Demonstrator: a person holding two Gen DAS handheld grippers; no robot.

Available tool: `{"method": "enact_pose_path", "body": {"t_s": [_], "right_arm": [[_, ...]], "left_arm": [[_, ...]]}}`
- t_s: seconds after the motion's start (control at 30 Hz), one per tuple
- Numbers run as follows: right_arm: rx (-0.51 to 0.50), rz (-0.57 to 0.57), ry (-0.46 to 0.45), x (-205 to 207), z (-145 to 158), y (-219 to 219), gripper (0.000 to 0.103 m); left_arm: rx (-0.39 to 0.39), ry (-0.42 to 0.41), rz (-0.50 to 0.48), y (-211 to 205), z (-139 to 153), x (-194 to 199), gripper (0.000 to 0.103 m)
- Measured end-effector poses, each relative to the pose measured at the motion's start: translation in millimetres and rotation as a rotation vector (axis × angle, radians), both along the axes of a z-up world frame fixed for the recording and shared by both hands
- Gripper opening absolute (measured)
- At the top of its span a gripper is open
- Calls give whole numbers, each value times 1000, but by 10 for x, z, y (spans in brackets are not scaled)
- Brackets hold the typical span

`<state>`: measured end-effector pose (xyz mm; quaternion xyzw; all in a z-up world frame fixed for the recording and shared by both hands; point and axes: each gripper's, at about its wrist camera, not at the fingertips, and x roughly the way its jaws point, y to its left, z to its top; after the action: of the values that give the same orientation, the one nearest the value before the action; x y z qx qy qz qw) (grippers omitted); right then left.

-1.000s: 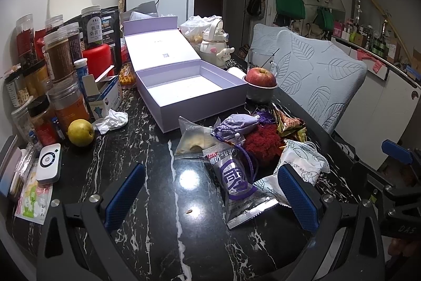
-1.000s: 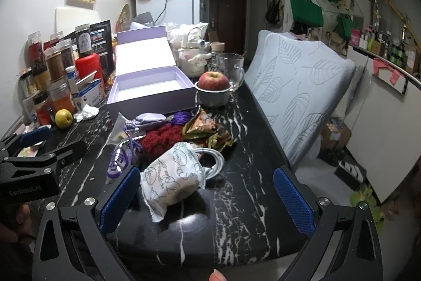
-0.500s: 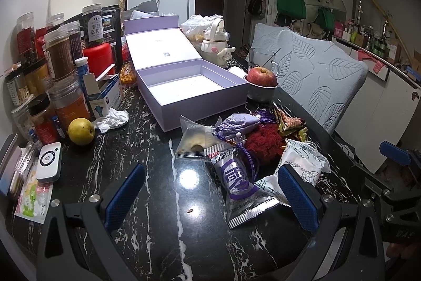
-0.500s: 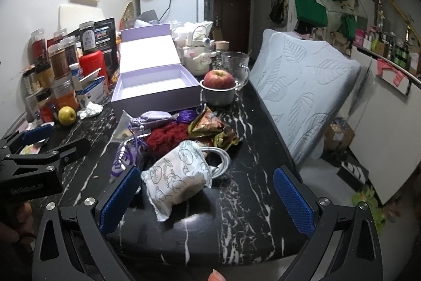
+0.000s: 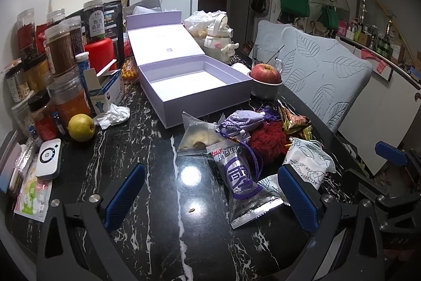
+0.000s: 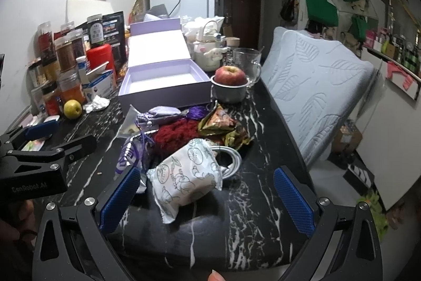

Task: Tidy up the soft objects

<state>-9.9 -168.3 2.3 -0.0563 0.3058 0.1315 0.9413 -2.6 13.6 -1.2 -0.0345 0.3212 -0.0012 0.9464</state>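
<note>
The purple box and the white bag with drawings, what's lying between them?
In the right wrist view, between the purple box and the white bag with drawings lie a lavender pouch and a fuzzy red bundle.

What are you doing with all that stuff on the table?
A person holds a two-finger gripper in each hand, sorting soft things. Both the left gripper and the right gripper are open and hold nothing. A pile of soft packets lies on the black marble table: a white printed pouch, a fuzzy red bundle and a purple snack packet. Behind the pile, the open lavender box looks empty. The right gripper is nearest the white pouch.
</note>
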Motion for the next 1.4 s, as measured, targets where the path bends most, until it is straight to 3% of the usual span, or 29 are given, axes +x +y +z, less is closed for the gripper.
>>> {"method": "enact_pose_path", "body": {"t_s": [0.5, 0.73, 0.9, 1.07, 1.23, 1.4], "right_arm": [[63, 10, 150, 419, -390, 116, 103], [9, 4, 180, 607, -592, 287, 103], [7, 36, 213, 675, -716, 291, 103], [85, 102, 223, 682, -692, 171, 85], [74, 151, 205, 625, -667, 105, 79], [119, 203, 250, 589, -665, -39, 79]], "left_arm": [[-12, 70, -16, 184, -273, 198, 103], [1, 77, 1, 258, -307, 286, 103], [-38, 97, -22, 249, -355, 401, 103], [-21, 118, -52, 133, -406, 521, 103], [-2, 155, -71, 26, -486, 656, 103], [-20, 206, -65, 25, -570, 767, 103]]}}
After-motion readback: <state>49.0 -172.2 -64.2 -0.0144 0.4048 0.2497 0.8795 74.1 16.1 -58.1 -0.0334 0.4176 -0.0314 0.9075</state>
